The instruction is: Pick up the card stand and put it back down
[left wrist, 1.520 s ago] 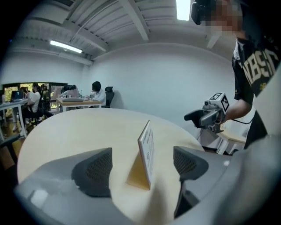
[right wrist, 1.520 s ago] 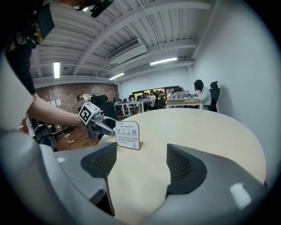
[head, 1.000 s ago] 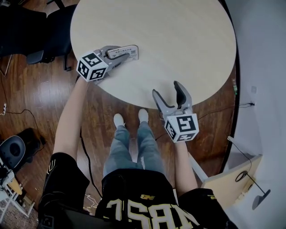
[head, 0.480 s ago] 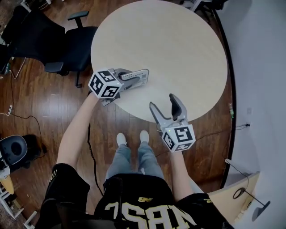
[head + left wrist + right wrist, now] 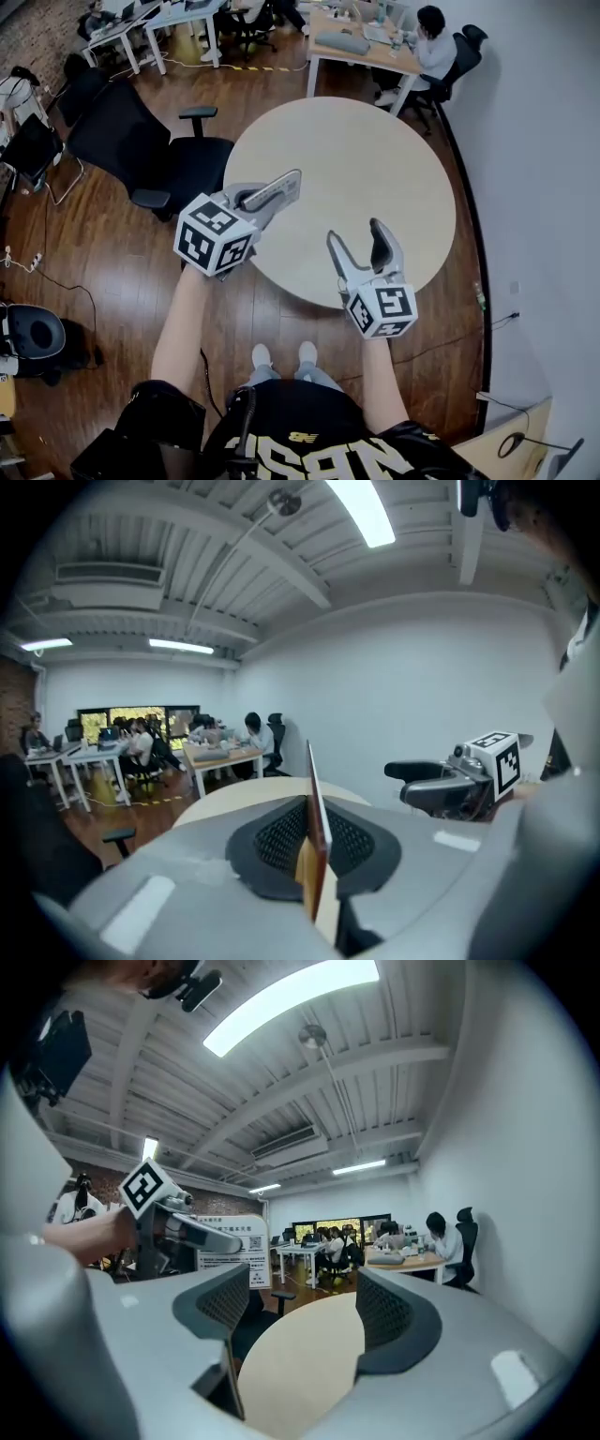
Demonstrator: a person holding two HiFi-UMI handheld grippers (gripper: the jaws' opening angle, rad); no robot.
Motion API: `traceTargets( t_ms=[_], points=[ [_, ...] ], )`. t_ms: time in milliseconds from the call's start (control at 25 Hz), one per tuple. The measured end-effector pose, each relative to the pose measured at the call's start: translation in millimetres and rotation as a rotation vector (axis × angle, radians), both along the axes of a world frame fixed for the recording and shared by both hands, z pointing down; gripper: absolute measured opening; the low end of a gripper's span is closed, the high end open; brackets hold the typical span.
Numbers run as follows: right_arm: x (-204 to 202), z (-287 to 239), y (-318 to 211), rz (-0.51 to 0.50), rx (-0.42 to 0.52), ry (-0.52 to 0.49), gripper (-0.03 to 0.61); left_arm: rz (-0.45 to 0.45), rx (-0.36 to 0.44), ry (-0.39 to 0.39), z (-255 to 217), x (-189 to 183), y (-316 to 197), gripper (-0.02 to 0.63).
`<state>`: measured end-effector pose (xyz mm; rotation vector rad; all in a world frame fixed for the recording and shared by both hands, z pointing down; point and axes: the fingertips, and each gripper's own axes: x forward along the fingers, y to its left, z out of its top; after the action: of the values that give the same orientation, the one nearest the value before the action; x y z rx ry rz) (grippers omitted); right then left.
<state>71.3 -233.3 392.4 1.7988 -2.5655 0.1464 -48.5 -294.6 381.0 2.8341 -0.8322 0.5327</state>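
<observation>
The card stand (image 5: 274,191) is a thin flat card with print and a QR code on its face (image 5: 228,1251). My left gripper (image 5: 281,187) is shut on it and holds it in the air over the left rim of the round light-wood table (image 5: 375,159). In the left gripper view the card (image 5: 316,829) stands edge-on, pinched between the dark pads (image 5: 281,838). My right gripper (image 5: 361,246) hangs open over the table's near edge with nothing between its jaws. In the right gripper view it (image 5: 300,1307) looks across the tabletop (image 5: 300,1363) at the left gripper (image 5: 183,1230).
Black office chairs (image 5: 141,150) stand on the wood floor left of the table. Desks with seated people (image 5: 366,37) are at the back of the room. A white wall (image 5: 544,187) runs close along the table's right side.
The left gripper has risen from the tabletop with the card stand in its jaws. The head view has tilted up and now takes in the room. The right gripper stays open.
</observation>
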Motion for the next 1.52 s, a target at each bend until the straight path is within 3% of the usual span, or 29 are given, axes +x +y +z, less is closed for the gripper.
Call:
traceTargets(
  t_ms=[200, 360, 520, 760, 1080, 1520],
  points=[
    [-3, -43, 1, 0.035, 0.024, 0.007, 0.36, -0.159, 0.15, 0.026, -51, -30, 33, 0.018],
    [-11, -50, 4, 0.055, 0.007, 0.029, 0.36, -0.313, 0.233, 0.102, -68, -54, 53, 0.018],
    [-18, -47, 9, 0.068, 0.002, 0.043, 0.362, -0.461, 0.324, 0.179, -70, -76, 65, 0.018],
    [-23, -51, 12, 0.097, 0.044, 0.047, 0.362, -0.588, 0.388, 0.198, -53, -94, 72, 0.018],
    [-24, -57, 16, 0.109, 0.082, 0.051, 0.362, -0.608, 0.427, 0.184, -49, -96, 74, 0.018],
    [-22, -53, 17, 0.119, 0.081, 0.076, 0.362, -0.586, 0.412, 0.173, -45, -89, 71, 0.018]
  ],
)
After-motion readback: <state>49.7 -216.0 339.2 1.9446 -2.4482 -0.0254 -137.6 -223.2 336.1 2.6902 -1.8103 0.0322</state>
